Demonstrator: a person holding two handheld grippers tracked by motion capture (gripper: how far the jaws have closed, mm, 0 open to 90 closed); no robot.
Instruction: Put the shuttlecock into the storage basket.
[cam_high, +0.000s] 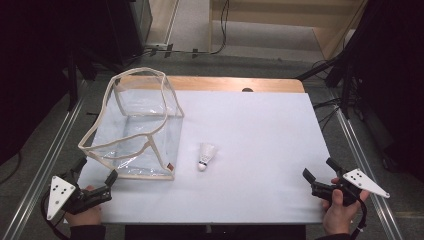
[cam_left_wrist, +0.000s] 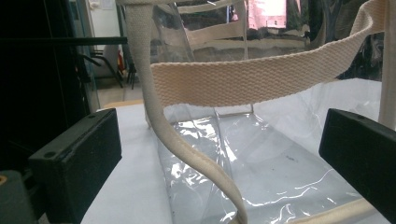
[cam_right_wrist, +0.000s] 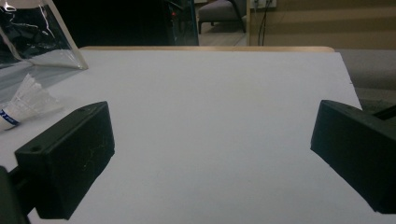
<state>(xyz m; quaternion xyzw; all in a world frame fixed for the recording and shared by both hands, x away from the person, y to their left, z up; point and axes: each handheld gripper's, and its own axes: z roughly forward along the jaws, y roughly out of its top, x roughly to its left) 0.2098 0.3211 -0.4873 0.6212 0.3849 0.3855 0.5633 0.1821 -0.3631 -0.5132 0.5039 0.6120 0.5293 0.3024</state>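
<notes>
A clear plastic bag (cam_high: 135, 125) with cream webbing trim stands open on the left of the white table (cam_high: 260, 125). A white shuttlecock (cam_high: 205, 156) lies just right of the bag, cork end toward me. My left gripper (cam_high: 97, 169) is open at the bag's near left corner. In the left gripper view the bag's cream strap (cam_left_wrist: 233, 81) crosses between the wide-apart jaws of that gripper (cam_left_wrist: 219, 154), and the pads do not touch it. My right gripper (cam_high: 318, 168) is open near the table's front right, nothing between its jaws. From the right gripper (cam_right_wrist: 212, 158), the shuttlecock (cam_right_wrist: 28, 105) lies far left.
A wooden strip (cam_high: 225, 84) marks the table's far edge. Metal rails (cam_high: 45, 165) run along both sides of the table. Dark equipment and cables (cam_high: 160, 47) sit on the floor beyond it.
</notes>
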